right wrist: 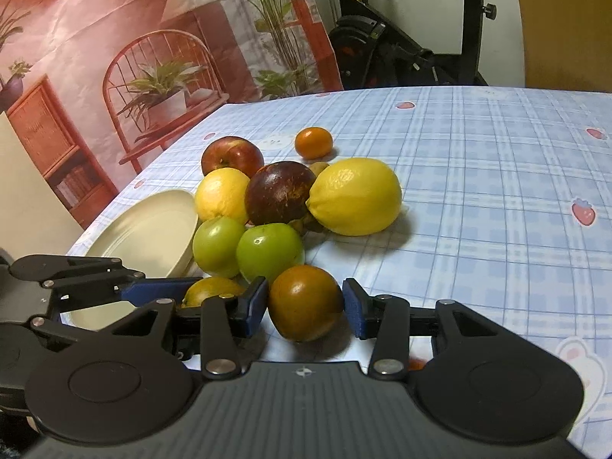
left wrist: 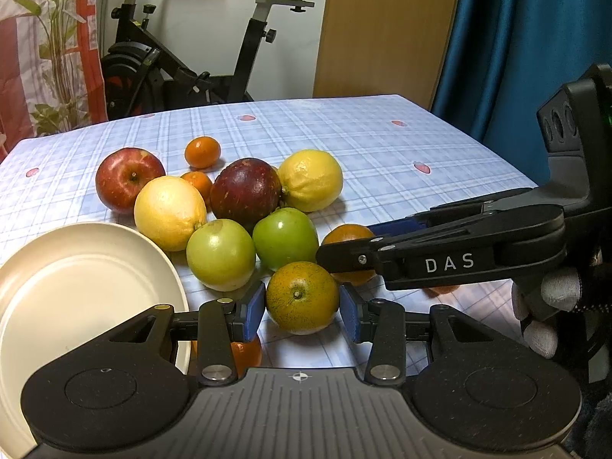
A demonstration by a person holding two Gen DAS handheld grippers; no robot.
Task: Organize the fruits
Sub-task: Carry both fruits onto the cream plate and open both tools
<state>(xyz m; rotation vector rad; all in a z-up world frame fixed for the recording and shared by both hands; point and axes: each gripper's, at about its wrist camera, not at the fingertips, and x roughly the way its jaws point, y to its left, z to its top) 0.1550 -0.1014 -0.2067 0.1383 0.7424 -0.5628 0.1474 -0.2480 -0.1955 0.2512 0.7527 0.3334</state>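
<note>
While both grippers work the 6 o'clock rim of the fruit pile (left wrist: 244, 191), the left gripper (left wrist: 302, 308) is clamped on a green-speckled orange (left wrist: 302, 294) that rests on the tablecloth (left wrist: 382, 145). The right gripper (right wrist: 306, 308) has both pads pressed on a darker orange (right wrist: 306, 302), also on the cloth. A cream plate (left wrist: 76, 287) sits at 9 o'clock of the left jaws, near the table's left edge. Bare cloth runs from 12 to 3 o'clock of the pile, out to the far edge. "DAS" reads on the right gripper's arm, in the left view only, which also shows a gloved hand (left wrist: 550, 306). Only the right view shows the left gripper from the side.
</note>
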